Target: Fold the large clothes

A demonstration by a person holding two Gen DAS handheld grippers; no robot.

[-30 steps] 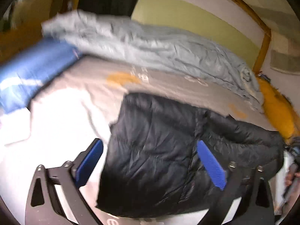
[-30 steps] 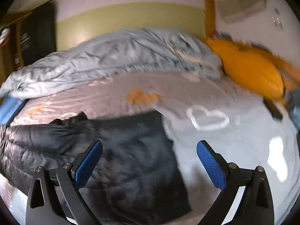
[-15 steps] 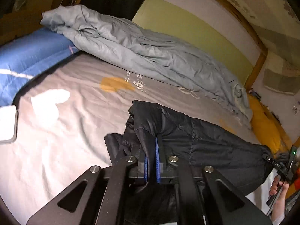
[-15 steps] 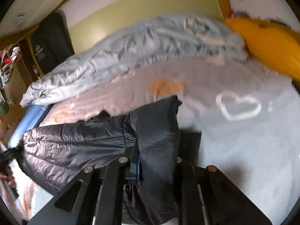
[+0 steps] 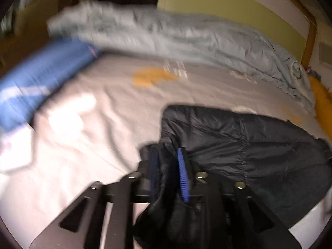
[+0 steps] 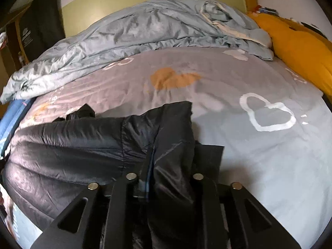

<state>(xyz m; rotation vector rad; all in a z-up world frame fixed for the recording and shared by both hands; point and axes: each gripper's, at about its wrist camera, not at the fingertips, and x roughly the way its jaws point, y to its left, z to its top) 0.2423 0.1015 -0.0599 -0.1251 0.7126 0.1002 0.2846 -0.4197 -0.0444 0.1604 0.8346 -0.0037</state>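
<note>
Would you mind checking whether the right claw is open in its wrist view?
No, the right claw is shut on a fold of the black puffer jacket on the bed sheet.

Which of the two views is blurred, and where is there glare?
Left wrist view: motion blur, strongest on the blue pillow, and glare washes out the bed sheet at left. Right wrist view: sharp, the black jacket only sheens; fisheye bends both.
</note>
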